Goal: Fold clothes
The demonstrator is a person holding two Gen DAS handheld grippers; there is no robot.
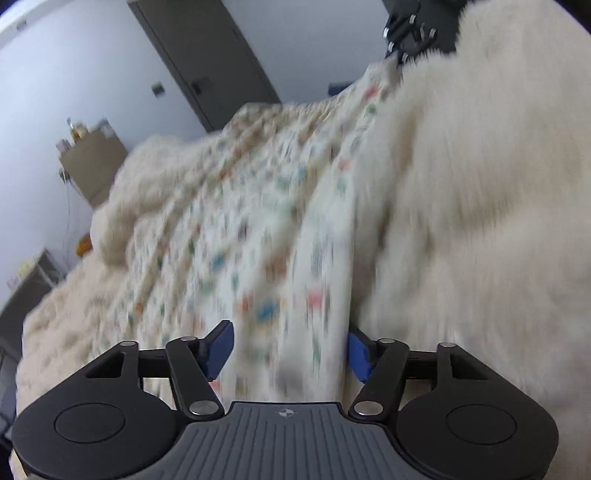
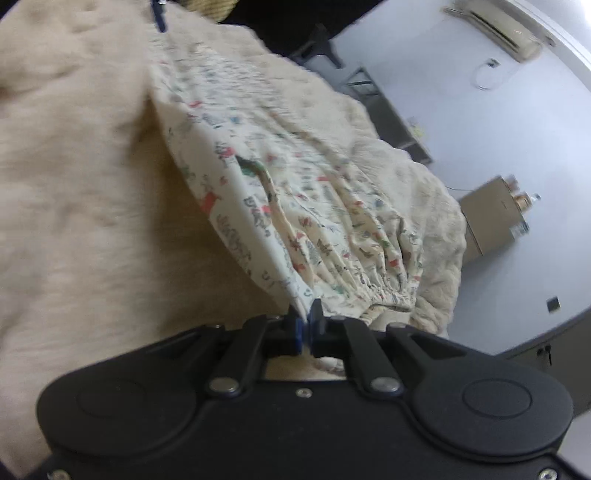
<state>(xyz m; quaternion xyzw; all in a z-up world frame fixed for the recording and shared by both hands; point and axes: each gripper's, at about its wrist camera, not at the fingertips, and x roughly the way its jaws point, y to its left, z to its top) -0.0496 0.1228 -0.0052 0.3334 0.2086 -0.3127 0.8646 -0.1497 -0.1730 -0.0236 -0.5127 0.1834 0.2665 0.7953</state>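
A cream garment with small coloured prints (image 1: 258, 229) lies stretched over a fluffy cream blanket (image 1: 480, 192). My left gripper (image 1: 290, 349) is open, its blue pads on either side of the garment's near end. My right gripper (image 2: 306, 325) is shut on the garment (image 2: 295, 192) at a corner by its gathered elastic waistband (image 2: 384, 291). In the left wrist view the right gripper (image 1: 400, 55) shows at the garment's far end, pinching it. The left wrist view is motion-blurred.
The blanket (image 2: 81, 177) covers the whole bed. A dark door (image 1: 207, 62) and a cardboard box with bottles (image 1: 92, 162) stand by the white wall. A metal shelf (image 2: 391, 118) and an air conditioner (image 2: 491, 26) show in the right wrist view.
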